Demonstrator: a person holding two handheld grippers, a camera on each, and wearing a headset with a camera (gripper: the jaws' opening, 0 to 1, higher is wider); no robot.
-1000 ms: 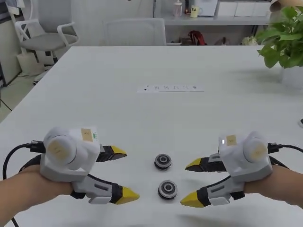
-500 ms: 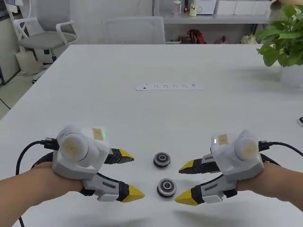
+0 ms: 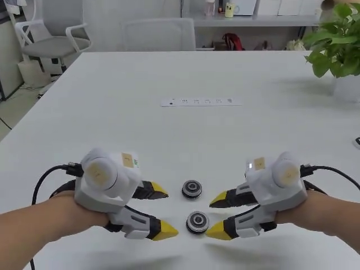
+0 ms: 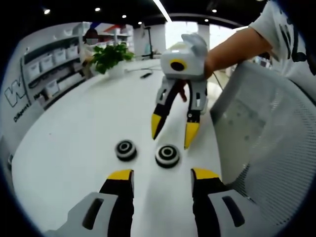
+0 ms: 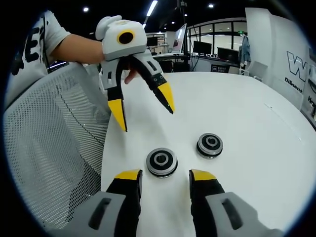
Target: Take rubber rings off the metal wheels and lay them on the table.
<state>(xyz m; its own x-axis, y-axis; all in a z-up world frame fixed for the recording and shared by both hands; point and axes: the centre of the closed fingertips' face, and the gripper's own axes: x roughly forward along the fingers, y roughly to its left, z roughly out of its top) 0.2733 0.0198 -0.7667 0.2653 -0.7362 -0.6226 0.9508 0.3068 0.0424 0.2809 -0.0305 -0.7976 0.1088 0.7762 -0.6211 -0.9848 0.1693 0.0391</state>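
Rubber rings [image 5: 148, 164] sit on both wheels, which lie flat on the worktop [image 3: 169, 73], low in the frame's centre. The near wheel [image 3: 197, 222] lies between your grippers, axle upright. It is just ahead of the right gripper [image 3: 215, 215], which is closer than the left gripper [image 3: 164, 211]. Both sets of fingers are spread, holding nothing. The far wheel [image 3: 192, 189] sits just beyond.

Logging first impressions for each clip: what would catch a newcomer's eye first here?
Two open yellow-tipped grippers, the left gripper and the right gripper, face each other at the near edge of the white table. Between their tips lie two dark-rimmed metal wheels, the near wheel and the far wheel, neither touched. A leafy plant stands at the far right.
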